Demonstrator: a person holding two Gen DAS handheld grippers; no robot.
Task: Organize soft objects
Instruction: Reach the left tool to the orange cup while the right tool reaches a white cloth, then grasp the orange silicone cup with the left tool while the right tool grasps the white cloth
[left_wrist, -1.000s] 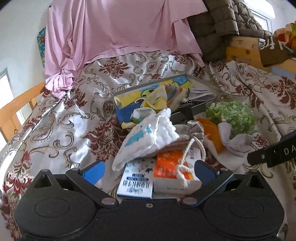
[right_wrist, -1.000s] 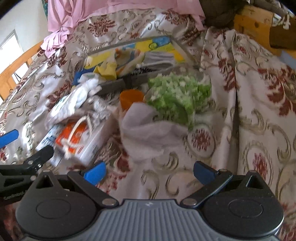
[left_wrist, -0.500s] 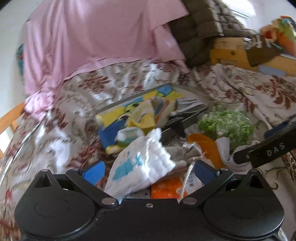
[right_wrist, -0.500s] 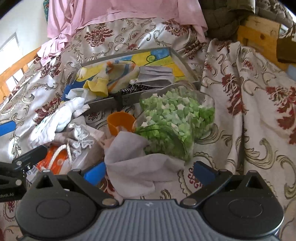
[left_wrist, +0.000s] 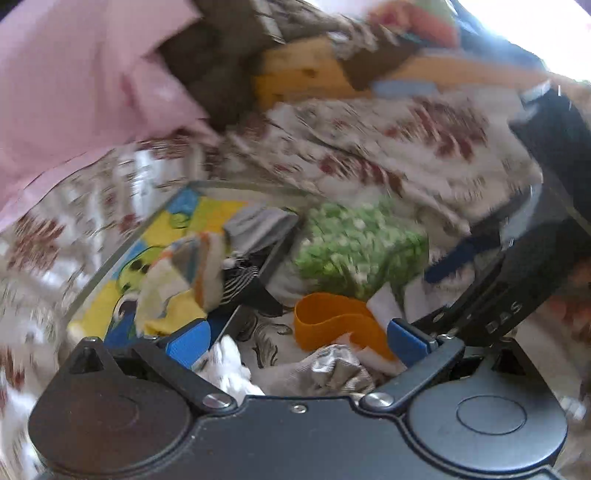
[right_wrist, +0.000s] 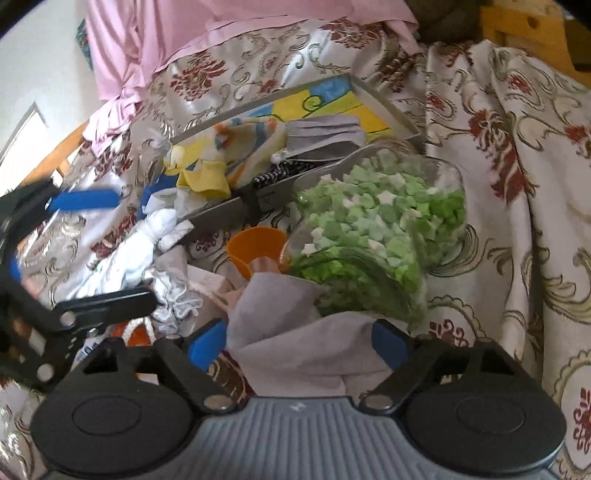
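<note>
— Start from the left, what's over there?

— The left gripper (left_wrist: 295, 338), jaws spread wide, nothing between its pads. Right under its nose sits a crumpled white cloth (right_wrist: 129, 254) and a grey drawstring pouch (left_wrist: 332, 373). Its view is smeared, so I can't tell if either pad touches them.

— And past that?

— The tray with the cartoon lining (right_wrist: 384, 99), already holding folded cloths, lies up and left of the heap. Then an orange cup (right_wrist: 255, 243), then a clear bag of green paper stars (right_wrist: 380, 229).

— So which piece goes next?

— I'd say the grey cloth (right_wrist: 295, 332). It lies straight ahead of the right gripper (right_wrist: 297, 341), slumped against the bag of stars, its long side running across between the 2 blue pads (right_wrist: 207, 341).

— Is it gripped?

— Not yet. The jaws have just been closing a little but stand wide, the cloth between them with the pads beside its edges, not pinching.

— Which hand is nearer?

— The right one, plainly. The left is off beside the white cloth. The tray lies forward and left of the grey cloth, beyond the cup.
</note>
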